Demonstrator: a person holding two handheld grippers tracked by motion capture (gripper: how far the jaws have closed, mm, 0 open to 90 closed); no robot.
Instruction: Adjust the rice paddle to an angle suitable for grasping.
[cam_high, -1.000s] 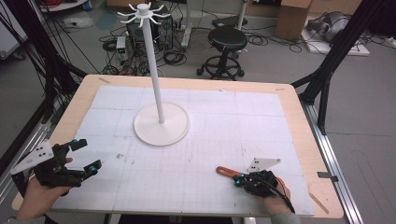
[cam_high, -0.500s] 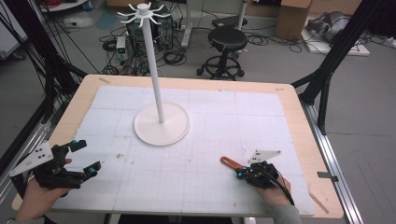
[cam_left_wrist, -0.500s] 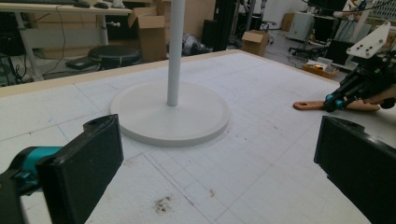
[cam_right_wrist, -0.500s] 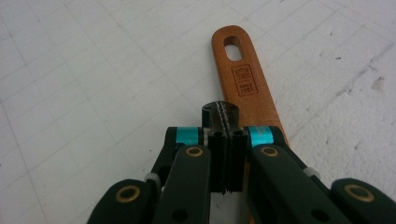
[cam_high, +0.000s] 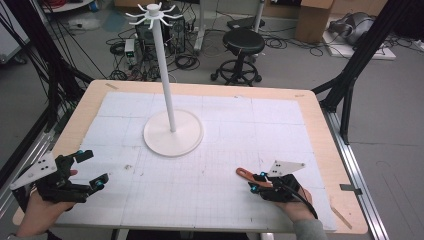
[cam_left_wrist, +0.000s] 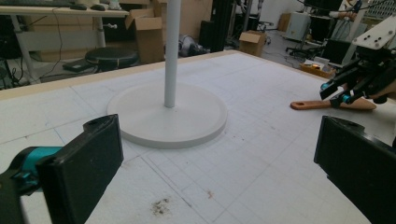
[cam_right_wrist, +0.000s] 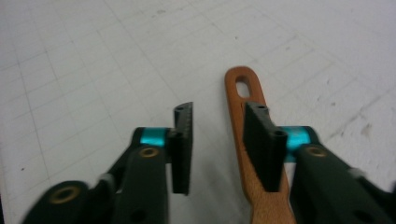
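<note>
A wooden utensil handle (cam_high: 245, 173), orange-brown with a slot at its tip, lies flat on the white mat at the front right. My right gripper (cam_high: 256, 182) is low over it. In the right gripper view the handle (cam_right_wrist: 240, 93) lies between the jaws, close against the right one, with a gap to the left one; the gripper (cam_right_wrist: 218, 112) is open. My left gripper (cam_high: 94, 168) is held at the front left, wide open with nothing in it (cam_left_wrist: 219, 140). From there I see the right gripper (cam_left_wrist: 337, 93) and the handle (cam_left_wrist: 310, 105) across the mat.
A tall white stand (cam_high: 164, 70) with hook arms at its top rises from a round base (cam_high: 173, 134) at the mat's middle left. The wooden table rim (cam_high: 320, 125) frames the gridded mat. A stool (cam_high: 242, 42) and cables sit on the floor beyond.
The right gripper has shifted slightly away from the near edge and closer along the wooden handle. The left gripper has drifted a little toward the front left corner, still open.
</note>
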